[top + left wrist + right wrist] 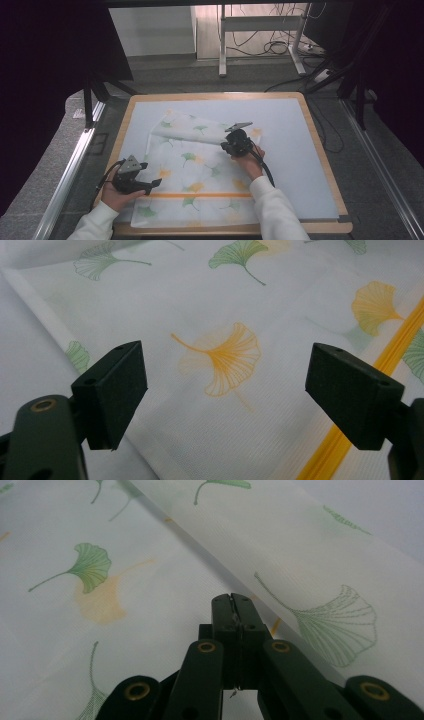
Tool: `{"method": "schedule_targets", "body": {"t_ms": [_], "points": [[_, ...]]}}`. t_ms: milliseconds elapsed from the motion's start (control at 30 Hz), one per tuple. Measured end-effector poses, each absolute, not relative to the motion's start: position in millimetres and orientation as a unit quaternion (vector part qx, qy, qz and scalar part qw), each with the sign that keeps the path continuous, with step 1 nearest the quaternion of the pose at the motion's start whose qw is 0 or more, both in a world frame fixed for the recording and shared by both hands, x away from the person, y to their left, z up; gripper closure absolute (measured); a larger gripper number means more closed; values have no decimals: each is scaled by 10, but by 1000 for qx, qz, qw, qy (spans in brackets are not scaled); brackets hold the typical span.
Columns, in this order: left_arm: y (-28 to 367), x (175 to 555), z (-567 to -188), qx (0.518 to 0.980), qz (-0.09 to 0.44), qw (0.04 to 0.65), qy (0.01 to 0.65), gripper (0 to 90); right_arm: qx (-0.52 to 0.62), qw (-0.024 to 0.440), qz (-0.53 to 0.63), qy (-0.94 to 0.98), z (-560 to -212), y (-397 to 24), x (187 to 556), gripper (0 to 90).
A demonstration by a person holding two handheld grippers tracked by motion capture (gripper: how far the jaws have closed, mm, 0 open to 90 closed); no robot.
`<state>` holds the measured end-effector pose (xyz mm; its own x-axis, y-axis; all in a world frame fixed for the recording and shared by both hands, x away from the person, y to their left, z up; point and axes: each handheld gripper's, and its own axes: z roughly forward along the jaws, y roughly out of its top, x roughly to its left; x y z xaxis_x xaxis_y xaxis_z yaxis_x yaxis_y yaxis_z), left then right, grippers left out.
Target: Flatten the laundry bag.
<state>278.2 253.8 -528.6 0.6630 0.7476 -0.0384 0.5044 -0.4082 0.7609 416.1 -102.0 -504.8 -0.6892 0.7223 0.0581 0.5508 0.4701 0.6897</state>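
A thin white cloth printed with green and orange ginkgo leaves (200, 175) was found spread mid-surface, far edge folded over. The right tool (235, 145), clenched, appeared to pinch that fold; the left tool (152, 184) was released. Folding was judged underway; drawing the fold nearward was indicated.

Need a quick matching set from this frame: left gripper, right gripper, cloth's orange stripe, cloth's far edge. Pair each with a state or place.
Things:
1. left gripper
2. right gripper
3. orange stripe
4. far edge of the cloth

States or places:
A. folded over toward the middle
B. jaws wide apart, above the cloth
C. runs across the cloth near the person
D. jaws pressed together

Pairs: 1-B, 2-D, 3-C, 4-A
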Motion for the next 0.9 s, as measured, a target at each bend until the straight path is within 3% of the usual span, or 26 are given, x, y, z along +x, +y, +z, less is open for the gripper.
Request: {"method": "schedule_targets", "body": {"t_ms": [900], "points": [[2542,2806,-5296,827,153,390,376,167,420,129,336,833,-5232,-1106,4713,889]]}}
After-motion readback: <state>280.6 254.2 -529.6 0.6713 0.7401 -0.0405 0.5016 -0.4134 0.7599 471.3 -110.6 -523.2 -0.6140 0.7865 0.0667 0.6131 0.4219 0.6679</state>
